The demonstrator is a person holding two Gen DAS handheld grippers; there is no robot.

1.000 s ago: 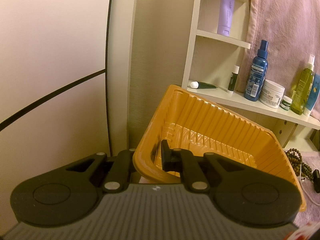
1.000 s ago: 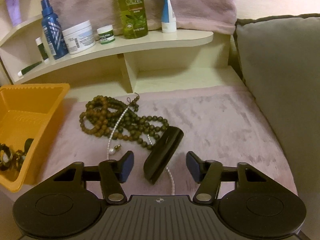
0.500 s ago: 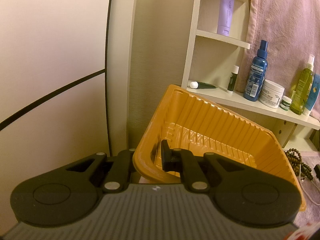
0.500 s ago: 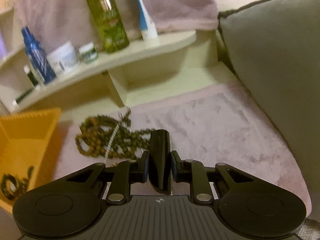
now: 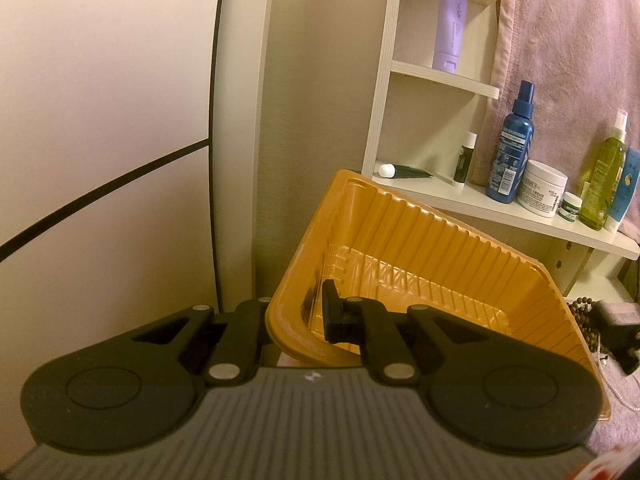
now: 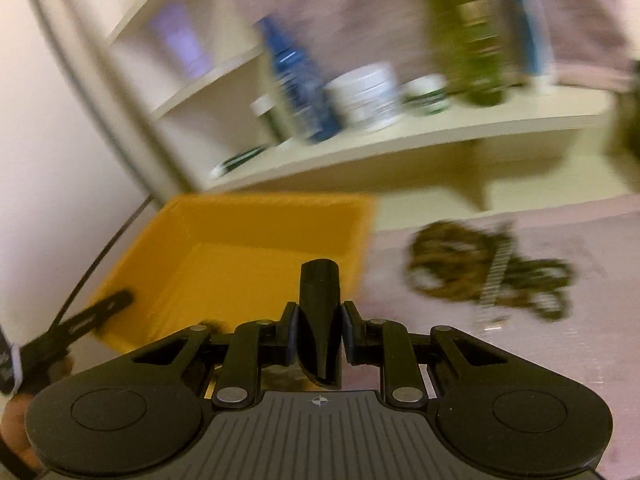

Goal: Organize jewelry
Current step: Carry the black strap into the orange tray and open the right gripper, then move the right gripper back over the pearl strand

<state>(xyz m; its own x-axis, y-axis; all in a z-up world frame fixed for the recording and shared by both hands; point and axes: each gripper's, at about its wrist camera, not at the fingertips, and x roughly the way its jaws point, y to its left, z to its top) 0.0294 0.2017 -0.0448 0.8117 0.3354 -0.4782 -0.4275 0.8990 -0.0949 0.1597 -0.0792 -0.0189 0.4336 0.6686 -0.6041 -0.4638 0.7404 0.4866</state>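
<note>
A: What are the right tongs [image 6: 319, 338] doing?

B: Clamped on a black clip [image 6: 320, 320], blue pads pressed to both its sides. The clip stands upright between them, its tip pointing to 12 o'clock.

A: And around it?

B: The orange tray [image 6: 256, 208] lies beyond, from 10 to 12 o'clock. At 2 o'clock a heap of brown beads [image 6: 452, 256] rests on the pink cloth [image 6: 560, 360], a pale strand across it. All of that is blurred.

A: The left tongs [image 5: 294, 322]?

B: Closed on the tray's [image 5: 400, 232] near wall, one finger inside, one outside. The tray sits tilted, its far corner raised toward 12 o'clock.

A: Further out?

B: A white shelf [image 5: 500, 208] at 1 to 3 o'clock carries bottles and jars. The beads [image 5: 584, 316] peek in at 3 o'clock past the tray's corner.
</note>
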